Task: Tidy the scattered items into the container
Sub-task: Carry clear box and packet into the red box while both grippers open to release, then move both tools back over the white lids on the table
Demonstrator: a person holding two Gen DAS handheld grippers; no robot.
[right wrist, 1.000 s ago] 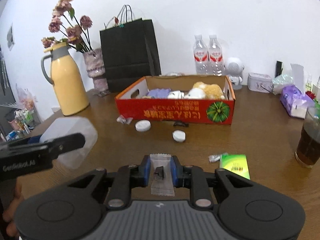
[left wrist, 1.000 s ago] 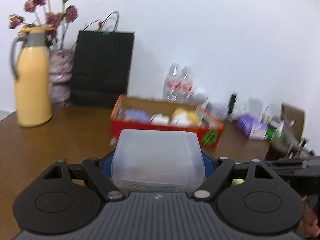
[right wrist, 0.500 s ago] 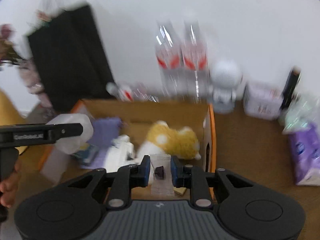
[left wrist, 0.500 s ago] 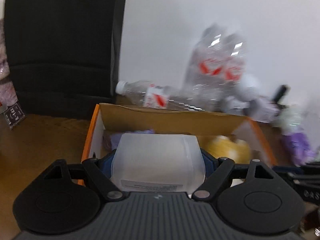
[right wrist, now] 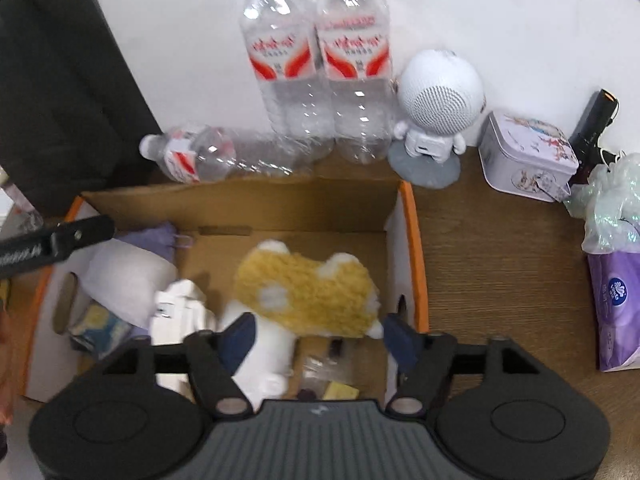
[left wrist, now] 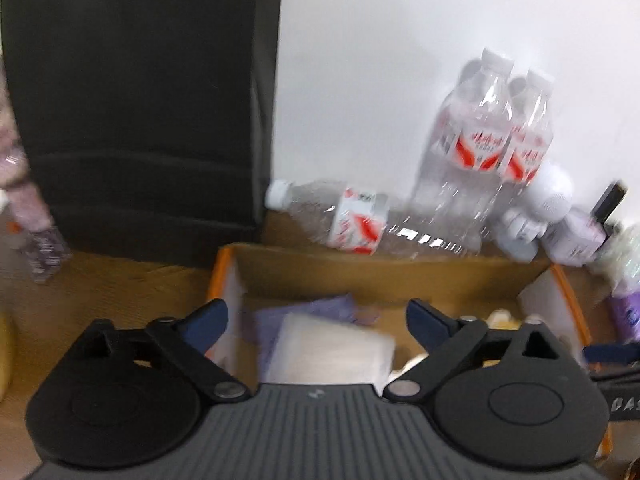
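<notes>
Grippers both spread wide over the cardboard box (right wrist: 408,240), nothing between the fingers of either. My left gripper (left wrist: 316,320) hangs above the box's left end; my right gripper (right wrist: 316,340) above its right half.

Contents of the box:
- translucent white plastic container (left wrist: 332,354), lying on its side at the left end against a purple item (right wrist: 154,236) — directly under my left gripper.
- small clear sachet (right wrist: 320,368), on the box floor just beneath my right gripper, beside a yellow scrap.
- yellow-and-white plush toy (right wrist: 308,292), mid-box, touching the sachet's area.
- white crumpled pack (right wrist: 180,312) and a blue-yellow packet (right wrist: 100,322), partly blurred.

Outside the box: 2 upright water bottles (right wrist: 316,60) and 1 lying bottle (right wrist: 224,152) behind the far wall, an astronaut-shaped speaker (right wrist: 434,108), a tin (right wrist: 528,152), a purple tissue pack (right wrist: 618,300). Black paper bag (left wrist: 140,100) at back left.

Handling judgement: the container looks light, hollow and smooth — likely slippery, and its thin walls would flex; best taken across its flat sides near the middle. The sachet is limp film, almost weightless; pinch an edge seam. Both appear to be in the box already, so this drop looks done.
</notes>
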